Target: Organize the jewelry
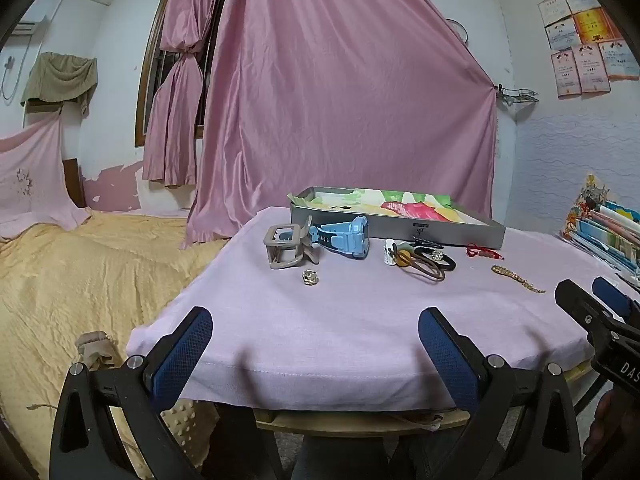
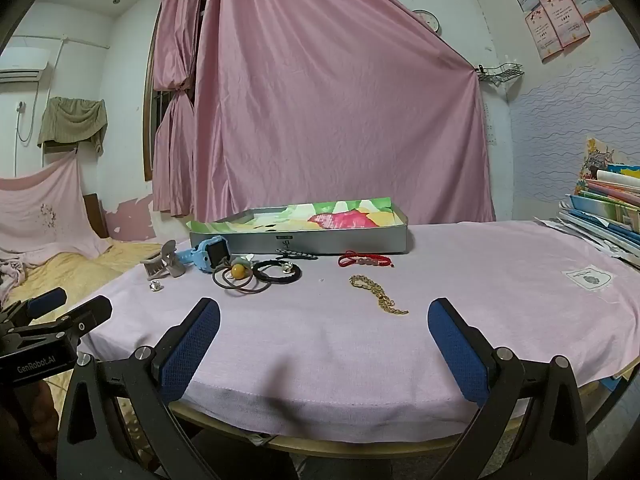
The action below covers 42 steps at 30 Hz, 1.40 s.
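Lying loose on the pink tablecloth (image 2: 460, 280), the jewelry forms a row in front of the grey tray (image 2: 304, 240) at mid-frame. In the right wrist view, from left: beige claw clip (image 2: 166, 266), blue watch (image 2: 206, 256), small ring (image 2: 156, 286), hair ties (image 2: 256, 274), red cord bracelet (image 2: 364, 260), gold chain (image 2: 378, 294) (nearest the camera). The tray liner (image 2: 320, 216) carries a colourful print; no jewelry is visible inside it.

The left wrist view shows the same row, with the claw clip (image 1: 286, 246) upright and the watch (image 1: 344, 236) leaning behind it; the gold chain (image 1: 516, 278) sits at right.

The right gripper (image 2: 324, 320) has its jaws spread wide, nothing between them. The left gripper (image 1: 316, 328) is likewise spread and empty.

Only the right view shows the white patch (image 2: 588, 278) on the cloth; only the left view shows most of the yellow bedspread (image 1: 80, 272).
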Motion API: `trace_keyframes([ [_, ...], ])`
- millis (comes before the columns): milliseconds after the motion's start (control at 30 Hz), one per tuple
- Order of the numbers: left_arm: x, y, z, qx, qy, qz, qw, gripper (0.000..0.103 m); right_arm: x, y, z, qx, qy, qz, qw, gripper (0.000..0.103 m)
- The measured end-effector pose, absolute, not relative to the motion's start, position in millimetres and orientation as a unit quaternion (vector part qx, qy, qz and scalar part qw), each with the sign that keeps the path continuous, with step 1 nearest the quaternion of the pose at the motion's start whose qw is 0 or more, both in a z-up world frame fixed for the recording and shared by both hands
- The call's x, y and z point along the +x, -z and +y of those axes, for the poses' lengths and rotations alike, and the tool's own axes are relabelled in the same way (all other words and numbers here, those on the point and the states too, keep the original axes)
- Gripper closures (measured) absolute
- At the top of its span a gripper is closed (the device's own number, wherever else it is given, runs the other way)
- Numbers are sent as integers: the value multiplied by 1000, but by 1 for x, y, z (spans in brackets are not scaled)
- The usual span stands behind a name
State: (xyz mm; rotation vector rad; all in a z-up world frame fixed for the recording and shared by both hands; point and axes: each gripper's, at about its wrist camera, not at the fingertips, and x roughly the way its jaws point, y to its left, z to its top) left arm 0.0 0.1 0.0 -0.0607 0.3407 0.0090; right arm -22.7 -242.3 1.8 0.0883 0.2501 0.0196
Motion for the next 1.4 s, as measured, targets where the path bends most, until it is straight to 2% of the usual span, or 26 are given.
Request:
trace_keyframes([
  [1400,0,0,-1,-29,-2,173,984,0,-25,-3,-244,46,-9,123,991,1],
])
